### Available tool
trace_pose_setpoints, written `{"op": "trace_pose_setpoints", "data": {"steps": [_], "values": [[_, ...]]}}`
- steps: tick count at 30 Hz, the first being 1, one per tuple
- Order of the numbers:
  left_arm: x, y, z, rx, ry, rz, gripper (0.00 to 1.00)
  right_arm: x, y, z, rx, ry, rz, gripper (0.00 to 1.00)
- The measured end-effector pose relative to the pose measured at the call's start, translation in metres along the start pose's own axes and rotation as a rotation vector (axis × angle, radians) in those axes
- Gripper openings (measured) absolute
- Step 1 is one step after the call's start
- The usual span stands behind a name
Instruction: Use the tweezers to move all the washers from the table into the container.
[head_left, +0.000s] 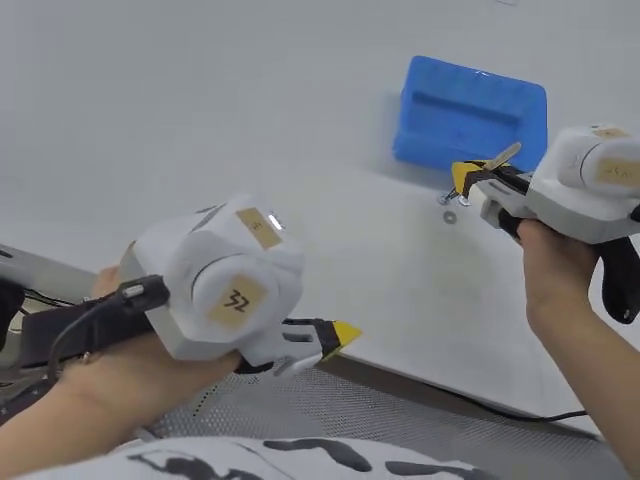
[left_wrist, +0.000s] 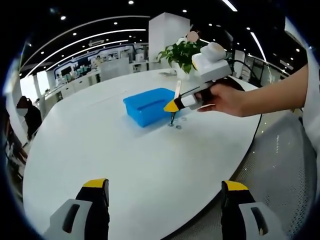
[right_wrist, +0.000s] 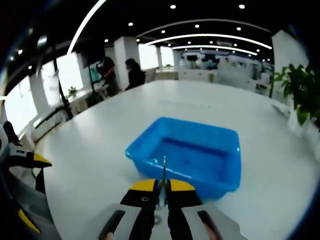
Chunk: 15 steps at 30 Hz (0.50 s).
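A blue container (head_left: 470, 110) (left_wrist: 147, 105) (right_wrist: 187, 155) stands on the white table (head_left: 300, 250). My right gripper (head_left: 465, 178) (right_wrist: 162, 187) is shut on metal tweezers (head_left: 497, 160) (left_wrist: 174, 102) (right_wrist: 163, 172), whose tips point down just in front of the container. Two small washers (head_left: 449, 216) (left_wrist: 179, 127) lie on the table under the tweezer tips. My left gripper (head_left: 340, 335) (left_wrist: 165, 187) hovers over the table's near edge, jaws wide open and holding nothing.
A potted plant (left_wrist: 182, 50) stands on the table behind the container. The table's near edge (head_left: 440, 390) runs over a grey mesh floor (head_left: 330, 410), with a black cable along it. People stand far off (right_wrist: 132, 70).
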<state>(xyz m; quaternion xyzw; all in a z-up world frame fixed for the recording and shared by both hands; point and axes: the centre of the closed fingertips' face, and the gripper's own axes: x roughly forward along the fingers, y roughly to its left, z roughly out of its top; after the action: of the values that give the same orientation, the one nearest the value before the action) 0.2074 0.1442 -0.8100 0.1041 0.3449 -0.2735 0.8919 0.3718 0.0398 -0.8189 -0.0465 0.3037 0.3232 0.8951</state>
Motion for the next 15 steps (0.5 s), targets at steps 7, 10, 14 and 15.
{"op": "trace_pose_setpoints", "data": {"steps": [7,10,14,15], "values": [[-0.0001,0.0009,0.0007,0.002,-0.004,0.004,0.96,0.0041,0.0001,0.0009,-0.047,-0.008,-0.007,0.04],[0.0,0.0008,0.0009,-0.004,-0.005,0.001,0.97,0.0041,0.0017,0.0012,-0.043,-0.024,-0.013,0.03],[-0.0001,0.001,0.0004,0.001,-0.002,0.004,0.98,0.0023,0.0032,-0.0003,-0.058,-0.041,-0.034,0.03],[-0.0001,0.0009,0.0001,0.003,0.0,0.004,0.98,0.002,0.0028,-0.0004,-0.061,-0.041,-0.038,0.03]]}}
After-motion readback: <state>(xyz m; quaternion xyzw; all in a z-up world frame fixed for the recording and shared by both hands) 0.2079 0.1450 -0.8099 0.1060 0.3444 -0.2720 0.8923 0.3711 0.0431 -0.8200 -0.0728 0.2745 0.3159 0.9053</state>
